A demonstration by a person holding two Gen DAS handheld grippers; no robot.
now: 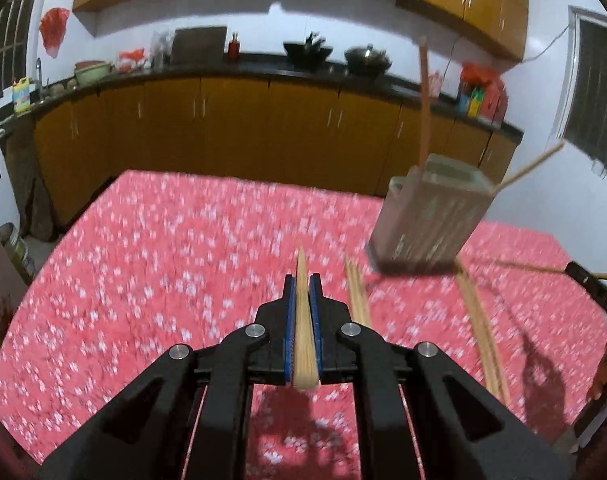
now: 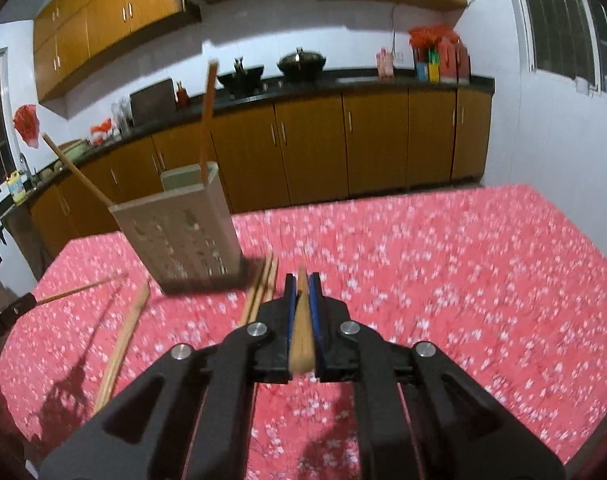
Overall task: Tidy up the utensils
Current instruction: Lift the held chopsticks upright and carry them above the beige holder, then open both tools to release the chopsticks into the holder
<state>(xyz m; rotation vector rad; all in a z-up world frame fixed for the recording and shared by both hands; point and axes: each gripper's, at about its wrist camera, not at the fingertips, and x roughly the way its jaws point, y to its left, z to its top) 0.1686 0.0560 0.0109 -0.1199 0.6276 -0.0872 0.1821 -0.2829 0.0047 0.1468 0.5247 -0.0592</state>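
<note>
So: big tabletop [image 1: 143,260] under a red cloth with white blossom print, kitchen cabinets behind. On it stands a tall grey-beige perforated plastic utensil holder [image 1: 427,220], upright or slightly tilted, blur makes it hard to say. Two wooden chopsticks are already in it: one near vertical [image 1: 424,100], one leaning far out over the rim [image 1: 531,168].

Left gripper [image 1: 302,284]: jaws clamped on a pale bamboo chopstick [image 1: 303,320], long axis straight along the fingers, tip poking out ahead. Holder sits ahead and to the right of this gripper, near but apart.

Right gripper [image 2: 302,284]: jaws clamped on a second pale bamboo chopstick [image 2: 301,332], same lengthwise alignment. From here the holder [image 2: 179,236] is ahead and to the left, looks a bit closer than from the left side, though blur limits that call.

Loose on the cloth: a pair of chopsticks [image 2: 259,292] just beside the holder's base, and another pair [image 2: 121,344] lying further left in the right view, both roughly pointing toward the holder.

Judgement: both sticks are carried and not yet dropped in. Each lies horizontal along its jaws, while the holder opening faces up, so either wrist needs to tip the stick tip-down over the rim. Right hand seems the nearer one. Risk: knocking the leaning chopstick or the light holder.
</note>
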